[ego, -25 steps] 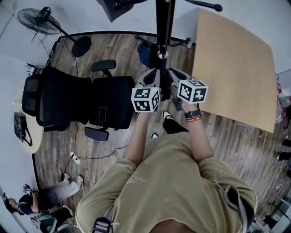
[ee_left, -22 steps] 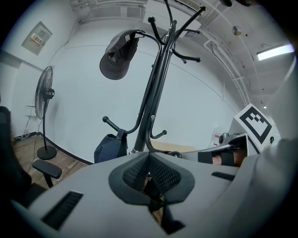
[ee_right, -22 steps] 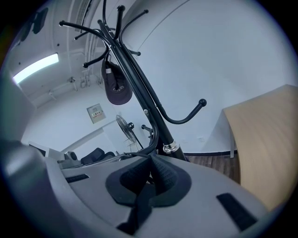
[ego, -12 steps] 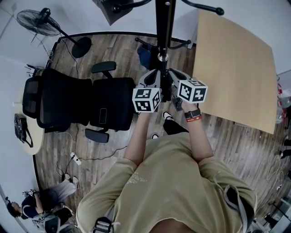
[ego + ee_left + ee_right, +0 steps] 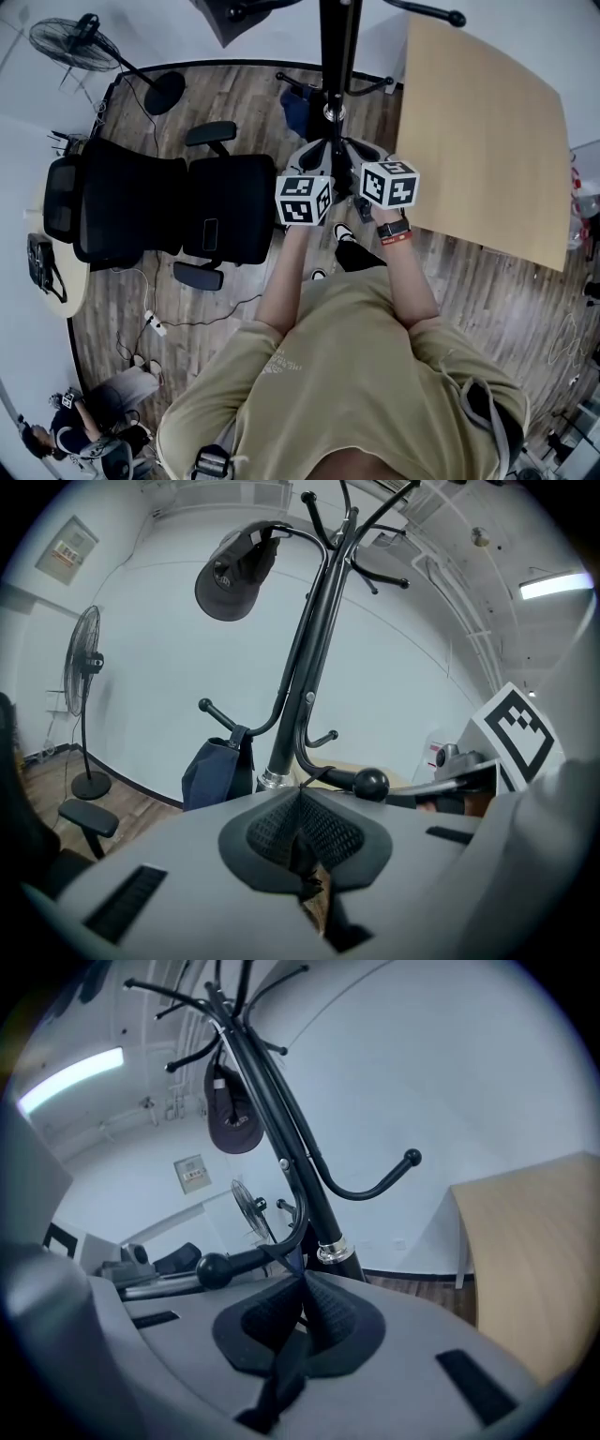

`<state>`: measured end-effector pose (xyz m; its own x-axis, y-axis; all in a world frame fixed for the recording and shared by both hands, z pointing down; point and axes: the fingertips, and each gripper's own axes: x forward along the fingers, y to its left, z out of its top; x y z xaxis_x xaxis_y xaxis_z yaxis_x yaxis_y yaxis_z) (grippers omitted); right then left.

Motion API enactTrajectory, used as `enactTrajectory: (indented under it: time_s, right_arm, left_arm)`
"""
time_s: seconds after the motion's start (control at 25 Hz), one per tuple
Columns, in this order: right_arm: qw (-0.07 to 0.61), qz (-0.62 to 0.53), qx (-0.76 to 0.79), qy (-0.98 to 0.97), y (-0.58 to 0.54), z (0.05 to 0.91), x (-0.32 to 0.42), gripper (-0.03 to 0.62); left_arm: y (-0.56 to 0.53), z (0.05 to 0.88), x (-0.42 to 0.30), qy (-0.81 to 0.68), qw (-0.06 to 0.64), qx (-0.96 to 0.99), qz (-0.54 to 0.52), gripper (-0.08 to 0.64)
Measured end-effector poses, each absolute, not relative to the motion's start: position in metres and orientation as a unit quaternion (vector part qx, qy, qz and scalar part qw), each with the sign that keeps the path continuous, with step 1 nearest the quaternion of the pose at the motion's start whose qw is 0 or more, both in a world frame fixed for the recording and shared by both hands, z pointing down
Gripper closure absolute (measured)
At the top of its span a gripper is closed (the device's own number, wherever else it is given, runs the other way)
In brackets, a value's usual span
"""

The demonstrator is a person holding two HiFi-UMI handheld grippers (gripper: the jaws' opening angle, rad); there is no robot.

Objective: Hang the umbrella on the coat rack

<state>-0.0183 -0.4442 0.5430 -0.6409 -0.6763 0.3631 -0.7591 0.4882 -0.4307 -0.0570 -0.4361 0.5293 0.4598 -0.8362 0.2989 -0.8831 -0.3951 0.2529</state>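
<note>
Right tool edged inward, left tool alongside (both pinching umbrella strap), forearms raised.

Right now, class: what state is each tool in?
Left tool: closed on a thin dark strap.
Right tool: closed on a dark strap too.

The right gripper has edged left, closer to the left gripper. Both have risen slightly toward the coat rack.

No legible text — wall notice too blurred
</note>
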Motion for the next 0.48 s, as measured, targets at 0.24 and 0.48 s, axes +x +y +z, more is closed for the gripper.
enactTrajectory:
  time_s: [0.24, 0.48]
  right_arm:
    - [0.086, 0.255, 0.409, -0.872, -0.435, 0.552, -0.027, 0.575]
    - [0.098, 0.241, 0.403, -0.878, -0.425, 0.555, -0.027, 0.571]
  left_arm:
    - [-0.428, 0.535, -0.052, -0.500, 0.192, 0.843, 0.061, 0.537]
    - [-0.420, 0.541, -0.044, -0.489, 0.194, 0.848, 0.070, 0.537]
